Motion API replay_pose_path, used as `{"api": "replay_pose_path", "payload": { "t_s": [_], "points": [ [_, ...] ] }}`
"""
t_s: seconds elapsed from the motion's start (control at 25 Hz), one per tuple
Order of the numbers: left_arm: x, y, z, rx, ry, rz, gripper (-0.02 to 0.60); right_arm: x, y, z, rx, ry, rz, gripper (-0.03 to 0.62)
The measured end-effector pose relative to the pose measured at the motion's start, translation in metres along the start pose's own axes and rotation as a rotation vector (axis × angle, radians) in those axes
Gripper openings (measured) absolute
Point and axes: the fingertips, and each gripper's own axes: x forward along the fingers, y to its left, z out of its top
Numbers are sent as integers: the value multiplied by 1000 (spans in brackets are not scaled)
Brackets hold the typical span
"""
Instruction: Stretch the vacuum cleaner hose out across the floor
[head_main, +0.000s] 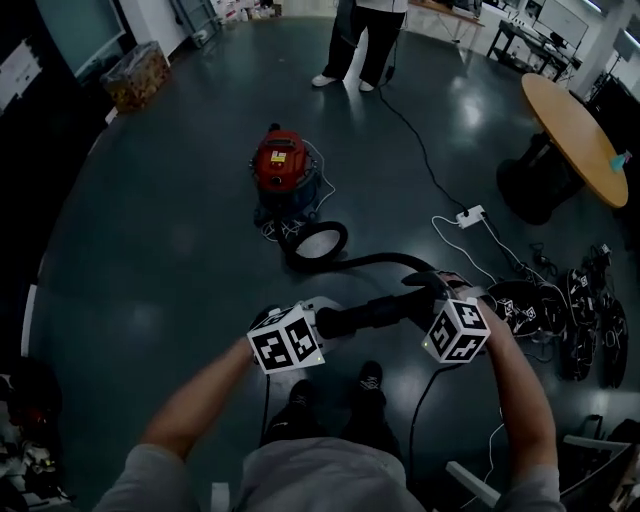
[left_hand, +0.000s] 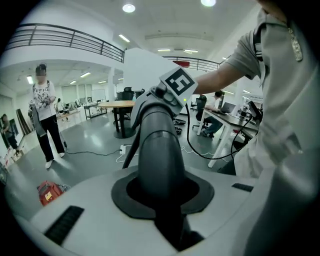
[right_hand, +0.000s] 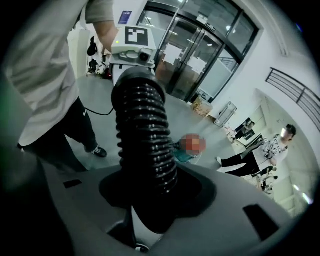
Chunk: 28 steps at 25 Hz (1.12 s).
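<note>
At waist height in front of the person, the hose (head_main: 375, 312) spans the gap between both grippers; the left gripper (head_main: 312, 328) is clamped narrowly on its smooth, stiff end, and the right gripper (head_main: 443, 305) has its jaws set wider around the ribbed part, which fills the space between them. From the right gripper the hose drops to the floor (head_main: 150, 250), curls into a tight loop (head_main: 316, 242) and joins the red vacuum cleaner (head_main: 279, 165), which stands well apart from the person; most of the hose's length looks bunched near the machine, so the stretching seems barely begun.

Several things could go wrong from here; a hard pull may drag or tip the vacuum cleaner rather than open the loop, since the loop lies just beside its base; the loop could also tighten into a kink if it is pulled without being allowed to unroll; the ribs may slide through the right jaws if that grip is loose. Cables (head_main: 560, 310) and a power strip (head_main: 470, 215) lie to the person's right; the hose could snag on them.
</note>
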Motion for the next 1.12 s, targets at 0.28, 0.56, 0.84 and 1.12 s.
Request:
{"api": "replay_pose_path", "payload": {
  "t_s": [0.28, 0.56, 0.84, 1.12],
  "points": [
    [-50, -35, -47, 146, 77, -90, 84, 0, 67, 56, 148, 72, -41, 138],
    [-52, -75, -64, 228, 67, -115, 84, -17, 134, 74, 413, 37, -86, 132],
    [-48, -120, -57, 240, 26, -33, 88, -44, 199, 84, 732, -90, -172, 129],
    [-79, -132, -67, 139, -5, 151, 245, -49, 248, 105, 950, -133, -263, 126]
  ]
}}
